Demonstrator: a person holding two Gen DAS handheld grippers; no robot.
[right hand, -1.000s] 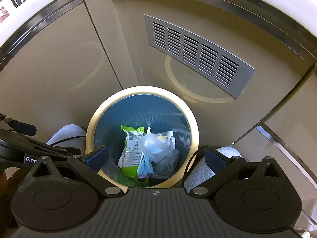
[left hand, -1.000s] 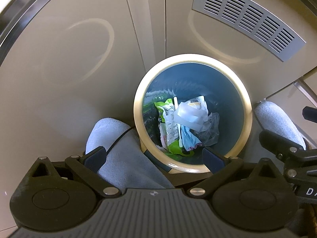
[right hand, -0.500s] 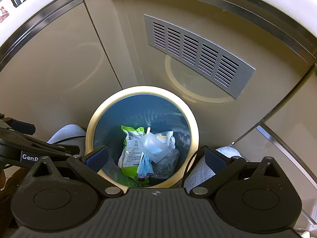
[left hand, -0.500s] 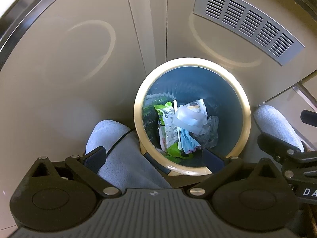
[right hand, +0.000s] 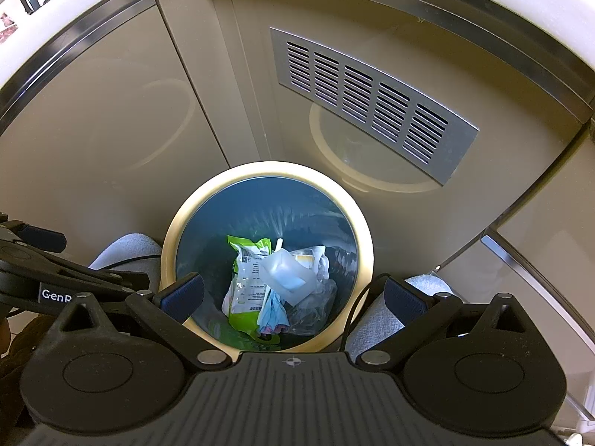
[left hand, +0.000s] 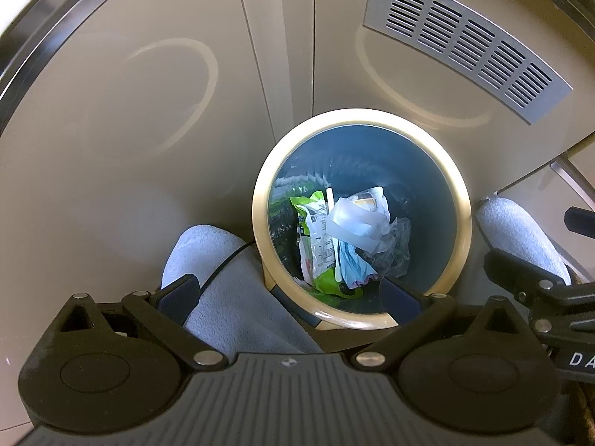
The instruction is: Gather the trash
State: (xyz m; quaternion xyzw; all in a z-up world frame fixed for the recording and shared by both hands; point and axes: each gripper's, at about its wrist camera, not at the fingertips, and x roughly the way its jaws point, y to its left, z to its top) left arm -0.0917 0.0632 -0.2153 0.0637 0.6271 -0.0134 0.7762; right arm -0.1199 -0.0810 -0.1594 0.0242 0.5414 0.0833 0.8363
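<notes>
Trash (left hand: 346, 238) lies in bin (left hand: 260, 200), beyond both parted jaws.

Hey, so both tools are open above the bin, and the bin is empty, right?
Not quite. Both tools, left and right, are open above the bin, but the bin is not empty. The right wrist view shows trash at its bottom: a green wrapper, a clear plastic piece and a crumpled clear bag. The left wrist view shows the same pile.
</notes>
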